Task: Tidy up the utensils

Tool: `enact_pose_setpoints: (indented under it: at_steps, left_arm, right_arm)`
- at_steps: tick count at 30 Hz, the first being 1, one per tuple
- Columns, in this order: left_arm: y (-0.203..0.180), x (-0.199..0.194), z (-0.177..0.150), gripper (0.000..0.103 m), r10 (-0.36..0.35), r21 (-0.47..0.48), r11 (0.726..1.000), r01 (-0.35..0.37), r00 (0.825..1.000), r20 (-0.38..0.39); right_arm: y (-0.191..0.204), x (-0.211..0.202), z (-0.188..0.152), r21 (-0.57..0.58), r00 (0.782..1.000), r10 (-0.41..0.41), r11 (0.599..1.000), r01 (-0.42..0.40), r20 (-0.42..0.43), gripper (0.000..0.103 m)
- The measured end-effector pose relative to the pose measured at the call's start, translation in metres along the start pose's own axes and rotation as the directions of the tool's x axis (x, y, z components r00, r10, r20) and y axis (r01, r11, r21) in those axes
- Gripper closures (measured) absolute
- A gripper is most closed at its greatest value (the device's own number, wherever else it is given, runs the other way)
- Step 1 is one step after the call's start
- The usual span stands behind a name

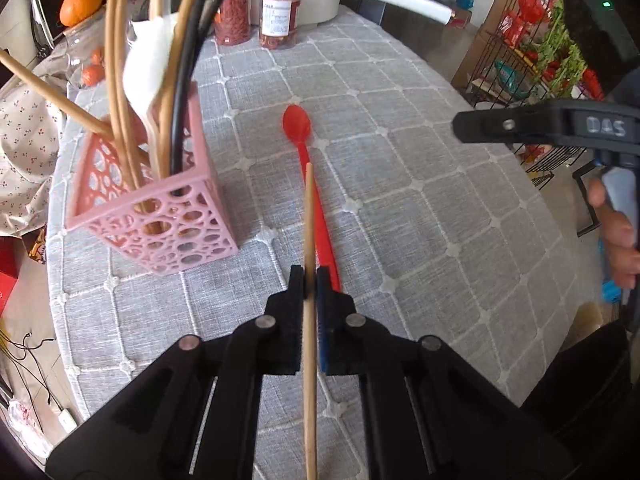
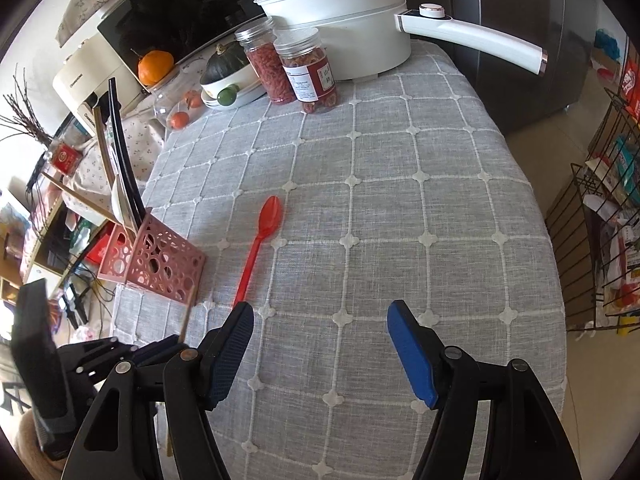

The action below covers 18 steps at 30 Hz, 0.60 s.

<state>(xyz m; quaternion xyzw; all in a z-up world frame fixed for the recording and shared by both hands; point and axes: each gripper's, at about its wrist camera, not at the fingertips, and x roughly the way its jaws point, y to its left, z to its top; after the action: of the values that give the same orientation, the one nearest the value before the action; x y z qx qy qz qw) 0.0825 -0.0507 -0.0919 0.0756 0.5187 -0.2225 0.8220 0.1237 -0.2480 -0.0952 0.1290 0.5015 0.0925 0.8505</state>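
My left gripper (image 1: 310, 280) is shut on a wooden chopstick (image 1: 308, 220) that points forward above the table. A red plastic spoon (image 1: 298, 126) lies on the grey checked tablecloth (image 1: 400, 200) just beyond it; it also shows in the right wrist view (image 2: 269, 216). A pink perforated holder (image 1: 172, 220) stands to the left with several chopsticks and a white spoon in it; it also shows in the right wrist view (image 2: 160, 260). My right gripper (image 2: 320, 312) is open and empty above the cloth, right of the spoon's handle. It shows at the right of the left wrist view (image 1: 520, 126).
Two jars with red contents (image 2: 294, 68) and a white pot with a long handle (image 2: 352, 20) stand at the table's far end. A plate with a squash (image 2: 228, 76) and oranges sit at the far left. A wire rack (image 2: 600, 220) stands on the floor right of the table.
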Motion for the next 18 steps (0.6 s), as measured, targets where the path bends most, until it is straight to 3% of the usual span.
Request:
enact_pose_setpoints:
  at_steps: [7, 18]
  left_arm:
    - [0.027, -0.062, -0.009, 0.096, -0.023, -0.043, 0.999, 0.030, 0.986, 0.162]
    - [0.056, -0.100, -0.001, 0.096, -0.013, -0.160, 0.984, 0.071, 0.941, 0.337]
  right_arm:
    - [0.018, 0.014, 0.006, 0.011, 1.000, 0.002, 1.000, -0.002, -0.012, 0.032]
    - [0.058, 0.051, 0.028, 0.007, 0.999, -0.053, 0.999, 0.053, 0.000, 0.032]
